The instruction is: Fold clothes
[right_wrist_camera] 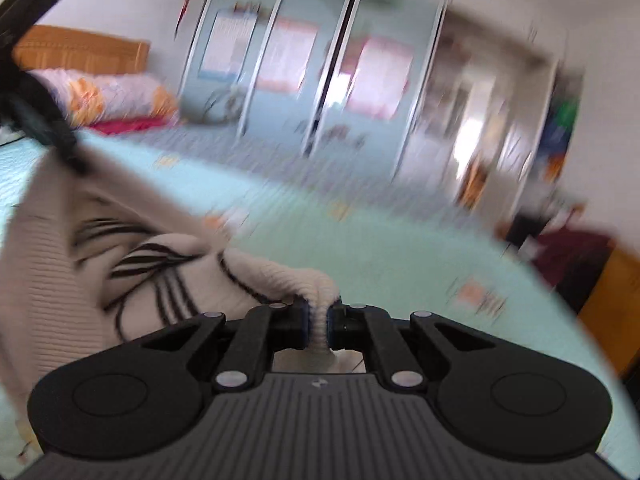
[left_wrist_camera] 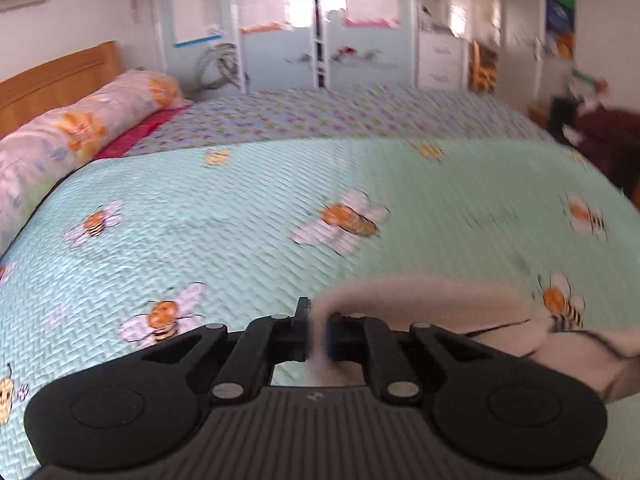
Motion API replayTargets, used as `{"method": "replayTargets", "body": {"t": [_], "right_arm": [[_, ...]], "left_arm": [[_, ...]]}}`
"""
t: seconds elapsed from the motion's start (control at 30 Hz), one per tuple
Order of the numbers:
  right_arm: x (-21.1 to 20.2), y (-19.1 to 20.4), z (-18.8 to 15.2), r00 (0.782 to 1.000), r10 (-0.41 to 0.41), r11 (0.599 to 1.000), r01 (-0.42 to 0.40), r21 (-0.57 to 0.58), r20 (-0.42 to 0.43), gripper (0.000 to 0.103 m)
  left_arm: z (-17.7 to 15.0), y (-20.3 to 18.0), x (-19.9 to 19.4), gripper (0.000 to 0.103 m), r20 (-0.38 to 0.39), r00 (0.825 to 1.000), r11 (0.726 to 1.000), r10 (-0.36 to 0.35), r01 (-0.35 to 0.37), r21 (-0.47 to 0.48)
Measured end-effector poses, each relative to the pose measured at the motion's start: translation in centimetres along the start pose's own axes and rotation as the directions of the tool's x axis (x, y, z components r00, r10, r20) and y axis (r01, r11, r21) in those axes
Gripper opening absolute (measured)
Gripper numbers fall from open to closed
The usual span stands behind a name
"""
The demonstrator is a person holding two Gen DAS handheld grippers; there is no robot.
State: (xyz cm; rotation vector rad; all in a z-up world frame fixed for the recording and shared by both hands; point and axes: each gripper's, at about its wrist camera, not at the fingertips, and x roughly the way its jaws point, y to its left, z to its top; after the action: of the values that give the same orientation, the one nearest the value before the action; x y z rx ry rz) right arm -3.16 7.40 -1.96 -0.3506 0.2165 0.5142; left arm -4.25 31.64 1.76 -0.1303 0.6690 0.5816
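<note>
**Gripping both ends of the sweater's edge, lifted off the bed**

Holding a cream ribbed knit sweater with thin black stripes (right_wrist_camera: pixel 132 276) in both grippers. My right gripper (right_wrist_camera: pixel 319 322) has its jaws closed on a bunched fold of the knit; the ribbed cloth is squeezed between the pads and hangs out below them. My left gripper (left_wrist_camera: pixel 319 334) is likewise clamped on a pale strip of the same garment, blurred, but the fabric clearly runs up between the jaws and arcs away to the right toward the rest of the sweater.

Sweater sits near the front edge of the bed, on the mint-green quilted bedspread with the bee print (left_wrist_camera: pixel 248 208), partly raised: in the right wrist view it drapes from the left gripper, seen top left, down to my right one. Probably two points on one hem or edge held so the cloth can be carried over itself as a fold. Which edge, I cannot tell.

Room: bedspread ahead of both grippers is bare all the way to the far edge, so plenty of flat space to lay the fold forward. Floral bolster pillow (left_wrist_camera: pixel 80 128) and orange wooden headboard (left_wrist_camera: pixel 52 84) lie at the left end, well apart. Right edge of the bed drops off near a dark red heap (right_wrist_camera: pixel 568 256); keep the cloth inboard.
</note>
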Motion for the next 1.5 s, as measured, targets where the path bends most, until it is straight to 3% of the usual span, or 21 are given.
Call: {"method": "replayTargets", "body": {"t": [0.03, 0.13, 0.23, 0.3, 0.37, 0.5, 0.63, 0.73, 0.77, 0.8, 0.83, 0.9, 0.97, 1.03, 1.13, 1.2, 1.27, 1.33, 1.43, 1.5], "right_arm": [[-0.5, -0.4, 0.4, 0.999, -0.028, 1.000, 0.028, -0.010, 0.032, 0.007], [-0.3, -0.6, -0.4, 0.996, -0.082, 0.995, 0.084, -0.062, 0.034, 0.007], [2.3, -0.8, -4.3, 0.988, -0.070, 0.996, 0.062, -0.063, -0.140, 0.007], [3.5, -2.5, -7.0, 0.964, -0.030, 0.998, 0.045, 0.052, -0.263, 0.007], [4.0, -4.6, -9.1, 0.937, 0.024, 0.981, 0.045, 0.186, -0.349, 0.007], [2.1, -5.5, -8.2, 0.960, 0.035, 0.983, 0.018, 0.185, -0.278, 0.008], [2.6, -5.3, -7.2, 0.965, 0.068, 0.977, -0.013, 0.211, -0.253, 0.008], [3.7, -5.6, -8.1, 0.956, 0.098, 0.965, -0.023, 0.261, -0.277, 0.008], [3.9, -5.9, -8.5, 0.951, 0.108, 0.959, -0.024, 0.283, -0.289, 0.008], [4.2, -6.1, -9.0, 0.947, 0.120, 0.952, -0.024, 0.306, -0.297, 0.008], [4.4, -6.2, -9.3, 0.946, 0.128, 0.949, -0.029, 0.315, -0.297, 0.008], [3.9, -5.8, -9.3, 0.951, 0.137, 0.953, -0.051, 0.298, -0.276, 0.008], [2.9, -5.3, -9.0, 0.957, 0.156, 0.959, -0.087, 0.271, -0.244, 0.008], [1.8, -5.1, -8.7, 0.961, 0.175, 0.957, -0.115, 0.268, -0.213, 0.008], [0.2, -4.7, -8.4, 0.965, 0.192, 0.959, -0.146, 0.243, -0.180, 0.008], [-0.6, -4.4, -8.3, 0.966, 0.190, 0.965, -0.151, 0.215, -0.174, 0.008], [-1.1, -4.4, -8.3, 0.967, 0.188, 0.967, -0.151, 0.206, -0.172, 0.008], [-1.3, -4.6, -8.4, 0.968, 0.189, 0.966, -0.152, 0.209, -0.167, 0.008], [-1.2, -4.5, -8.6, 0.973, 0.167, 0.970, -0.132, 0.206, -0.162, 0.008], [-1.1, -4.6, -8.1, 0.983, 0.106, 0.981, -0.078, 0.177, -0.151, 0.008]], "left_arm": [[-0.3, 1.2, -0.2, 0.008, 0.002, 1.000, 0.999, 0.020, -0.020, -0.025], [-4.5, 2.8, 2.7, 0.008, -0.142, 0.988, 0.996, 0.067, -0.074, -0.045], [-10.0, 4.3, 6.5, 0.009, -0.336, 0.939, 0.991, 0.071, -0.104, -0.081], [-11.9, 5.2, 6.8, 0.010, -0.358, 0.933, 0.990, 0.039, -0.085, -0.115], [-11.7, 5.8, 5.7, 0.016, -0.326, 0.945, 0.990, 0.012, -0.057, -0.128], [-8.8, 7.9, 3.0, 0.034, -0.237, 0.963, 0.974, -0.126, 0.075, -0.214], [-7.5, 10.1, 0.0, 0.068, -0.148, 0.963, 0.949, -0.226, 0.184, -0.255], [-7.7, 12.6, -1.1, 0.072, -0.124, 0.949, 0.913, -0.290, 0.236, -0.332], [-8.0, 14.0, -1.1, 0.072, -0.103, 0.932, 0.863, -0.346, 0.273, -0.426], [-8.4, 15.5, -1.0, 0.072, -0.073, 0.911, 0.790, -0.407, 0.311, -0.528], [-7.9, 15.5, -1.1, 0.071, -0.059, 0.907, 0.779, -0.416, 0.323, -0.537], [-6.7, 14.7, -1.2, 0.071, -0.040, 0.909, 0.787, -0.414, 0.336, -0.517], [-4.4, 10.8, -1.4, 0.071, -0.086, 0.935, 0.893, -0.345, 0.298, -0.339], [-2.7, 5.7, -1.0, 0.071, -0.120, 0.932, 0.934, -0.341, 0.322, -0.155], [-1.1, -1.7, 0.8, 0.072, -0.168, 0.928, 0.934, -0.333, 0.349, 0.076], [-0.7, -5.7, 2.1, 0.072, -0.196, 0.921, 0.906, -0.337, 0.374, 0.199], [-1.1, -9.2, 4.3, 0.072, -0.205, 0.946, 0.890, -0.251, 0.309, 0.335], [-2.0, -11.3, 7.4, 0.071, -0.230, 0.966, 0.884, -0.114, 0.204, 0.421], [-3.3, -10.7, 10.3, 0.042, -0.290, 0.956, 0.918, -0.036, 0.146, 0.368], [-3.2, -8.9, 9.3, 0.032, -0.270, 0.962, 0.955, -0.044, 0.119, 0.270]]}}
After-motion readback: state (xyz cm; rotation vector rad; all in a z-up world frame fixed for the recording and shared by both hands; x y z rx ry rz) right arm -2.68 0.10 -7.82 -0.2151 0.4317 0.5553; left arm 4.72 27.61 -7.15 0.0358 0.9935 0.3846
